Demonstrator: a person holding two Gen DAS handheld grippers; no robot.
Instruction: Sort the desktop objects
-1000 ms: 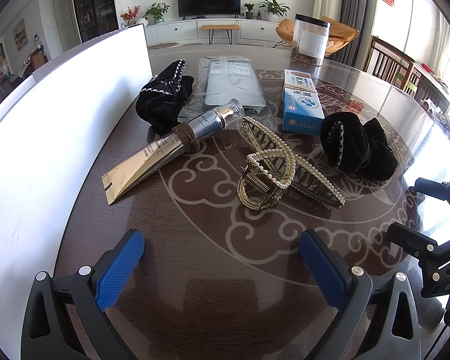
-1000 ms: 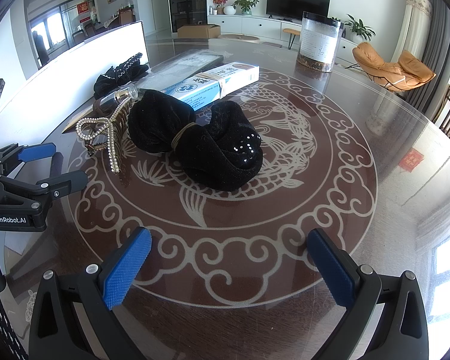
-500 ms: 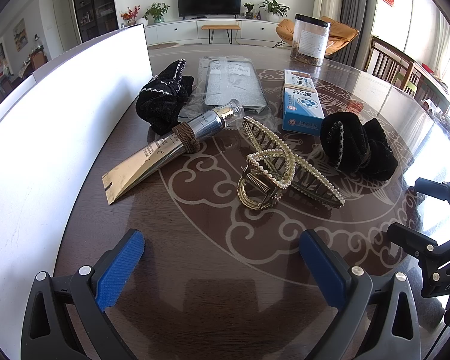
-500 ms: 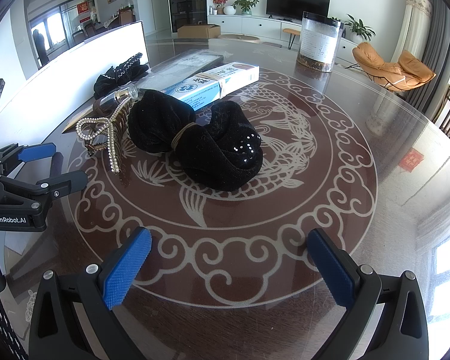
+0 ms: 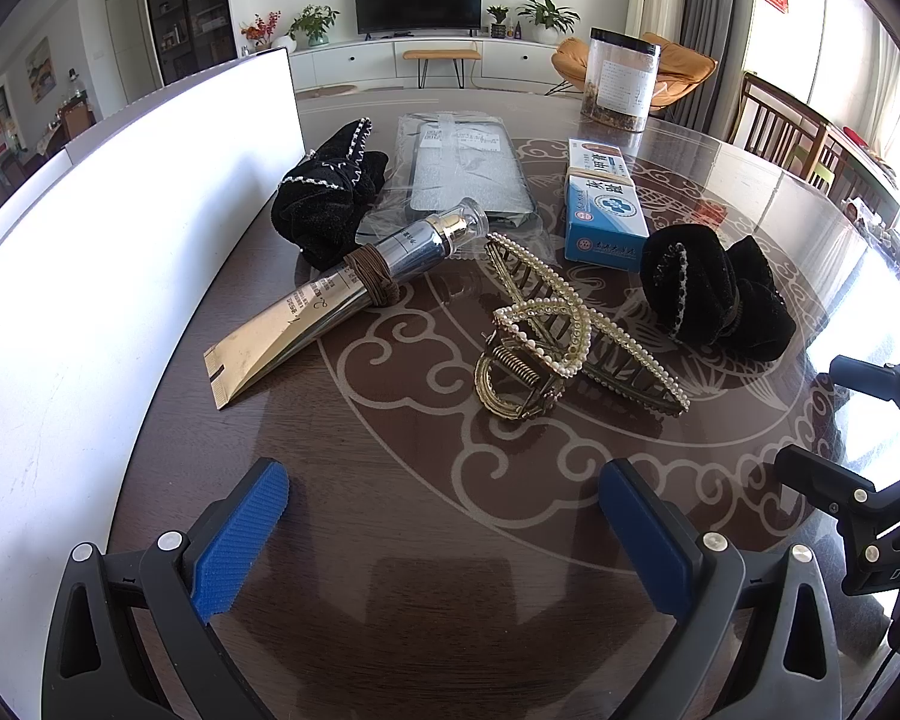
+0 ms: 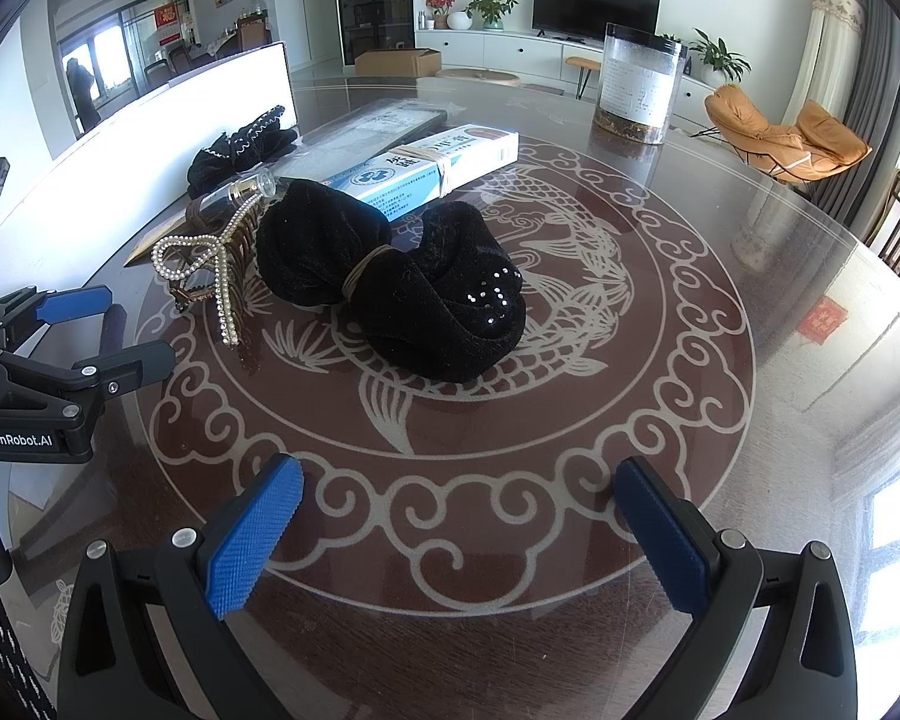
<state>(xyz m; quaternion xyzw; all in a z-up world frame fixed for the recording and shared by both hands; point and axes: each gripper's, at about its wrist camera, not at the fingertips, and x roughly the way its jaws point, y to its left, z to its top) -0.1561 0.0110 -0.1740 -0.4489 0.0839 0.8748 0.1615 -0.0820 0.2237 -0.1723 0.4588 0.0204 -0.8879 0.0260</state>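
Note:
On the round glass-topped table lie a gold pearl hair claw (image 5: 546,348) (image 6: 210,264), a silver-gold cosmetic tube (image 5: 342,294) with a brown hair tie around it, a black velvet scrunchie tied with a band (image 5: 714,294) (image 6: 390,282), a second black trimmed scrunchie (image 5: 330,204) (image 6: 240,144), a blue-white box (image 5: 600,204) (image 6: 432,168) and a grey packet in clear plastic (image 5: 468,168). My left gripper (image 5: 444,534) stands open, short of the claw. My right gripper (image 6: 462,534) is open too, short of the tied scrunchie. Neither holds anything.
A long white board (image 5: 120,228) stands along the table's left side. A clear jar with a black lid (image 5: 618,78) (image 6: 639,84) stands at the far edge. Wooden chairs (image 5: 780,132) line the right. The other gripper shows at each view's side.

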